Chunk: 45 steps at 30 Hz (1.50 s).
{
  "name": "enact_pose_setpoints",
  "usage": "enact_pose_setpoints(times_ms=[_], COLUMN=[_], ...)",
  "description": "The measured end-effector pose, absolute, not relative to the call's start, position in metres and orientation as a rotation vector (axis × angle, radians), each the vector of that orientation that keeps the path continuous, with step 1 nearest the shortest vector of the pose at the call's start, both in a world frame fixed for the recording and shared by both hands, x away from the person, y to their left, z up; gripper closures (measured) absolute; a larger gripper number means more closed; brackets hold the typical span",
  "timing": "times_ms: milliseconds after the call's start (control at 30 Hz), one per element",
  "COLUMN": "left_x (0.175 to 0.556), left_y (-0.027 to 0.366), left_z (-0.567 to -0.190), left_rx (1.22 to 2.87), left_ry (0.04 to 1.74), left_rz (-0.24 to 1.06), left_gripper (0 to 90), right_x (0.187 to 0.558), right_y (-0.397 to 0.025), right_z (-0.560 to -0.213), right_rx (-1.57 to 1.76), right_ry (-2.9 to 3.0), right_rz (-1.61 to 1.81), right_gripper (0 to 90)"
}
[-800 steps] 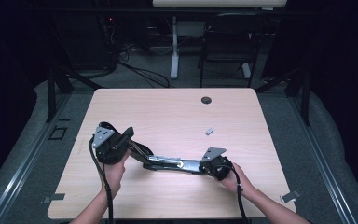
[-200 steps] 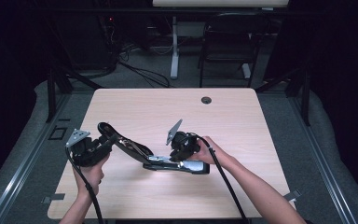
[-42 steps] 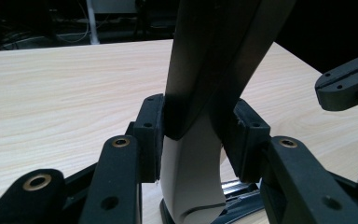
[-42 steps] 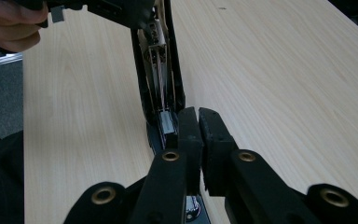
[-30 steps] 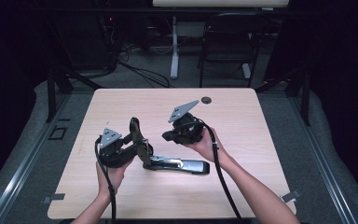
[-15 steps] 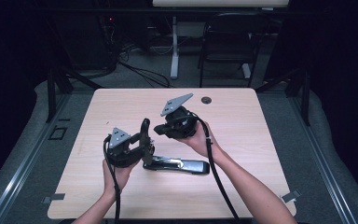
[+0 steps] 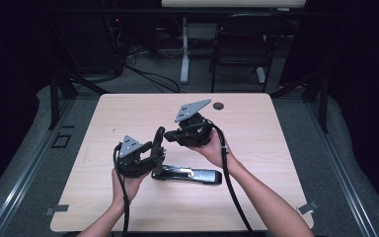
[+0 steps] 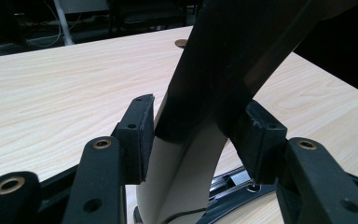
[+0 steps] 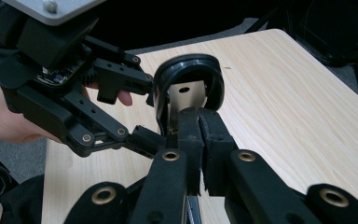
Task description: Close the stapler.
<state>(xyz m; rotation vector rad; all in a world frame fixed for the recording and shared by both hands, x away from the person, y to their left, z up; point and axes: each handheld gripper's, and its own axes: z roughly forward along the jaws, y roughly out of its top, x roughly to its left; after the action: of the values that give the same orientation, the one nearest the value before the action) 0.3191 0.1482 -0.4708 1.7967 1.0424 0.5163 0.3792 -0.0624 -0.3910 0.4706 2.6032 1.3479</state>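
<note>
Around the work, the wooden table (image 7: 276, 148) is mostly bare: a small dark round grommet (image 7: 219, 105) sits near its far edge, right of centre, and beyond the table stand a chair (image 7: 239, 44) and a white desk leg (image 7: 184, 49) among floor cables. Nothing lies between the grippers and the stapler (image 7: 187, 174).

That stapler is a long black and chrome one, lying near the table's middle with its base flat and pointing right, and its top arm swung up steeply at the left end.

Left gripper (image 7: 154, 153), held from the near left, has its jaws spread around the raised arm; in the left gripper view the pads (image 8: 137, 135) sit on either side of the black arm, touching or nearly so. Right gripper (image 7: 170, 136) reaches in from the far right, its jaws drawn almost together; in the right gripper view they appear to pinch the metal strip (image 9: 185, 100) inside the arm's rounded black tip.
</note>
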Motion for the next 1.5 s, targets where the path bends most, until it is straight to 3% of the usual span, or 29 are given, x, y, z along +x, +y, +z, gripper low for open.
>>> enact_pose_setpoints(times_ms=[400,567,867,1200,1500], left_x=[0.32,0.326,0.327,0.328,0.344], left_y=[0.132,0.137,0.149,0.188,0.211], left_z=[-0.475,-0.478,-0.474,-0.468,-0.478], left_rx=[1.85,1.867,1.868,1.769,1.77], left_ry=[1.001,0.982,0.946,1.058,1.187], left_rz=[0.519,0.408,0.361,0.411,0.418], left_gripper=[47.1,41.5,29.1,17.1,12.9], right_x=[0.379,0.377,0.376,0.377,0.383], right_y=[-0.08,-0.091,-0.108,-0.114,-0.121], right_z=[-0.397,-0.402,-0.407,-0.411,-0.414], right_rx=[0.513,0.535,0.582,0.609,0.663], right_ry=[2.601,2.596,2.598,2.59,2.574], right_rz=[1.37,1.398,1.413,1.437,1.426], right_gripper=[89.7,89.9,89.8,90.0,90.0])
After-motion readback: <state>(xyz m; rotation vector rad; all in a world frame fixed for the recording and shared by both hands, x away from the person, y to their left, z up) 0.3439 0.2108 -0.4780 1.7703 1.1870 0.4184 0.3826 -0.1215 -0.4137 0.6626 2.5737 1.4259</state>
